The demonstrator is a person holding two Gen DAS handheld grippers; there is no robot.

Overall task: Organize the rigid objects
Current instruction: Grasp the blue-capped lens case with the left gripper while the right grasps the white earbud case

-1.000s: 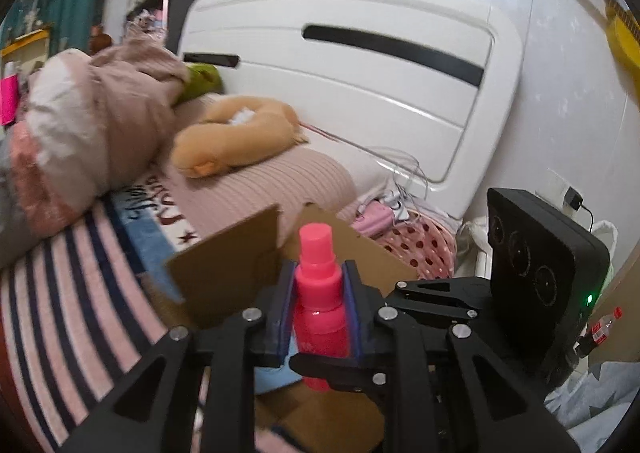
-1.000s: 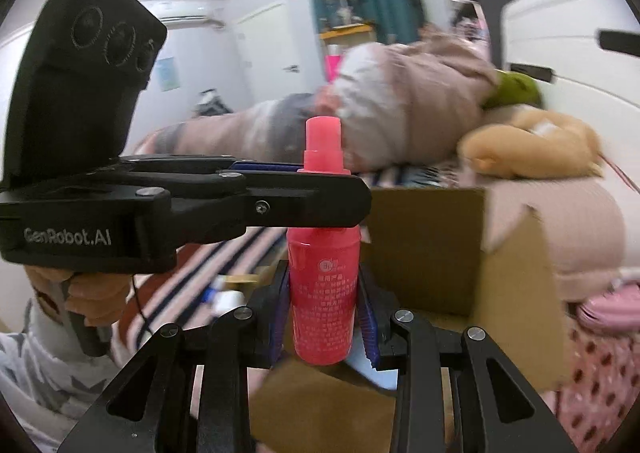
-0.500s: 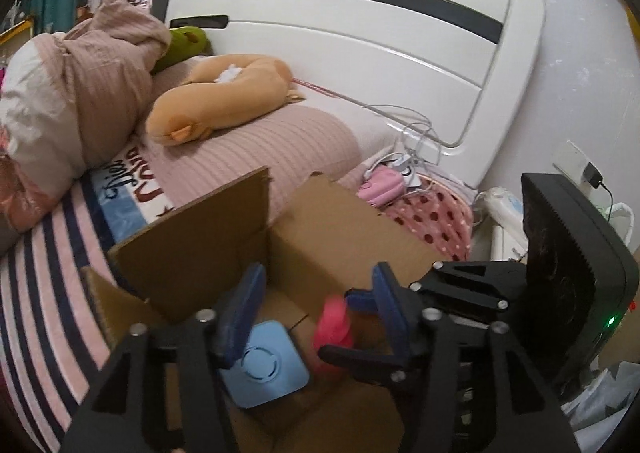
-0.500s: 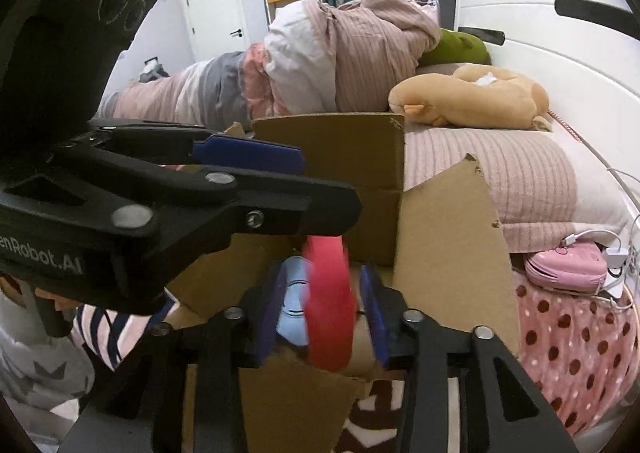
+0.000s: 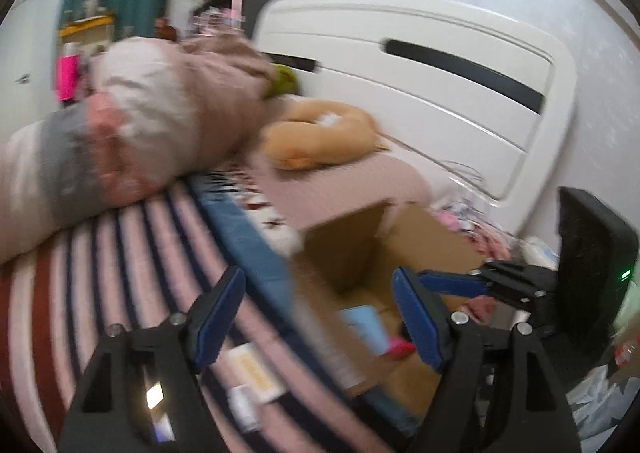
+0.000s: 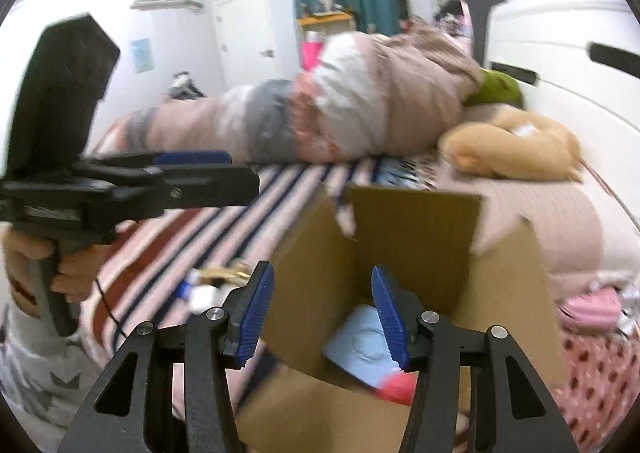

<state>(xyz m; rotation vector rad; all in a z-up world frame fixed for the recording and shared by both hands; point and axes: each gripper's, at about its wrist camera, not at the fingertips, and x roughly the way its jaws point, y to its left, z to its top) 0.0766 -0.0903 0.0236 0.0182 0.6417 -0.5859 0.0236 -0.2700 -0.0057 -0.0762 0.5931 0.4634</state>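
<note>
An open cardboard box [image 6: 424,229] stands on the striped bed; it also shows in the left wrist view [image 5: 352,253]. Inside lie a light blue flat item [image 6: 360,349] and the pink spray bottle [image 6: 396,389], partly hidden by my right finger. In the left wrist view the bottle [image 5: 398,347] and blue item [image 5: 364,325] show blurred in the box. My right gripper [image 6: 324,317] is open and empty above the box's near edge. My left gripper [image 5: 320,317] is open and empty to the box's left, and shows in the right wrist view [image 6: 208,177].
Small loose items [image 5: 256,373] lie on the striped bedding [image 5: 120,253] left of the box; they also show in the right wrist view [image 6: 212,281]. A bundled duvet [image 6: 320,113], a tan plush pillow [image 6: 512,149] and the white headboard [image 5: 440,85] lie beyond.
Both grippers held the pink bottle over the box, then opened; the bottle dropped into the box. Both grippers have since swung left and lifted away.
</note>
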